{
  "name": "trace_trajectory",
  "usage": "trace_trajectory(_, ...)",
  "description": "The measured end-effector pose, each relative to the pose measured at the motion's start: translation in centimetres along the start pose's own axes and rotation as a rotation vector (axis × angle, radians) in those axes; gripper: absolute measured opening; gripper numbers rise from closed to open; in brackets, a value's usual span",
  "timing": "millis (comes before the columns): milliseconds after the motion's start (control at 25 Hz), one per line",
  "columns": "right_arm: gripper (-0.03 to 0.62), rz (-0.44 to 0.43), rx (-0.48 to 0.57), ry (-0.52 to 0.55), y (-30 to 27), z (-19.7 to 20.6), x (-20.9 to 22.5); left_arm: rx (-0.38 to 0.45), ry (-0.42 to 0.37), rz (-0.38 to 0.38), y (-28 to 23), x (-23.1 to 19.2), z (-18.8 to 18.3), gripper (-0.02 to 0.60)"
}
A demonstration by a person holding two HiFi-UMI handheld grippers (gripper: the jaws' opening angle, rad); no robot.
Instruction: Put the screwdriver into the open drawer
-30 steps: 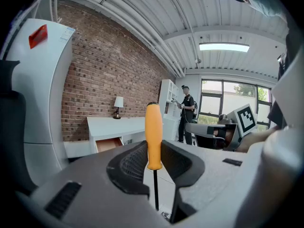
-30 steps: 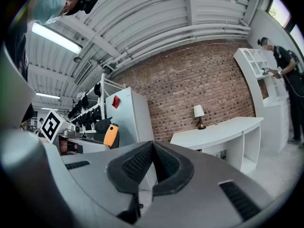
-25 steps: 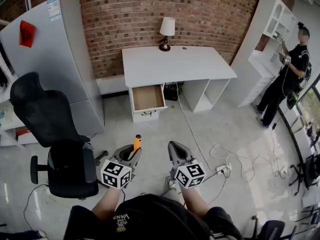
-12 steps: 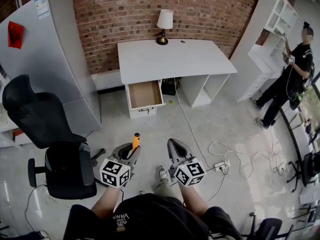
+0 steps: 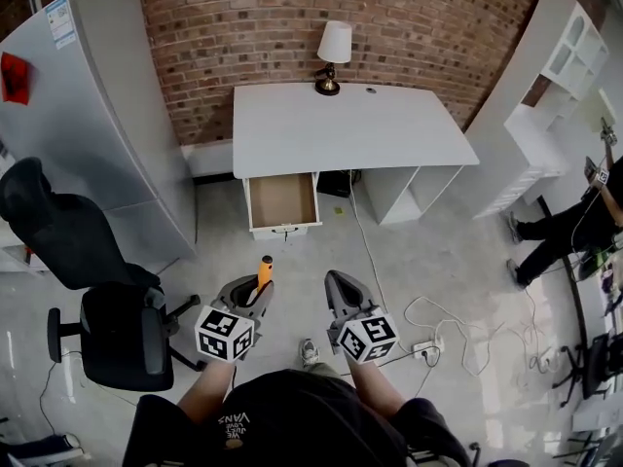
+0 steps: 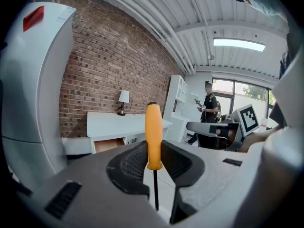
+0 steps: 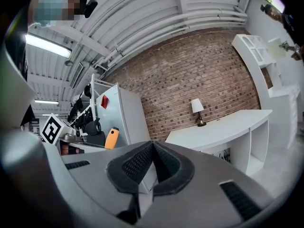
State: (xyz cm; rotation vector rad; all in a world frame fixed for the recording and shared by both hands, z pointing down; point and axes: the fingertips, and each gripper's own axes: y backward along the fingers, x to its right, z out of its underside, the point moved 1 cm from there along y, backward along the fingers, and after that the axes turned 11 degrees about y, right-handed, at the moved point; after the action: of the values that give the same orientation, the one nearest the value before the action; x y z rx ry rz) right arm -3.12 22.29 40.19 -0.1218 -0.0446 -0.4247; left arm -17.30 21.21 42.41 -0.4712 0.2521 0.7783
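My left gripper (image 5: pixel 255 293) is shut on a screwdriver (image 5: pixel 264 271) with an orange handle; in the left gripper view the handle (image 6: pixel 153 136) stands upright between the jaws, its thin dark shaft running down below. My right gripper (image 5: pixel 340 290) is shut with nothing in it, its pads (image 7: pixel 153 162) pressed together. The open drawer (image 5: pixel 282 202) juts out from under the white desk (image 5: pixel 346 126) ahead, its brown inside bare. Both grippers hang over the floor, well short of the drawer.
A black office chair (image 5: pixel 92 295) stands at the left beside a grey cabinet (image 5: pixel 92 115). A lamp (image 5: pixel 333 54) sits on the desk. White cables and a power strip (image 5: pixel 428 325) lie on the floor at the right. A person (image 5: pixel 574 222) stands by white shelves (image 5: pixel 560 86).
The desk and open drawer have drawn closer and more central in the head view. The chair slid further left. Both grippers keep their pose, the screwdriver still held.
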Motion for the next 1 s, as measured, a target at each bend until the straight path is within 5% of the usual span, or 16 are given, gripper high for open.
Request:
trace_trajectory(600,-0.005,-0.133,-0.060,0.027,-6.7,0.3,11.0,0.035,0.071,-0.116,-11.6,-1.7,-2.8,0.087)
trace_trajectory(1000,-0.005,-0.070,-0.066,0.009,-13.8,0.2,12.9,-0.009,0.052,-0.068,-15.8,-7.1,-5.9,0.087)
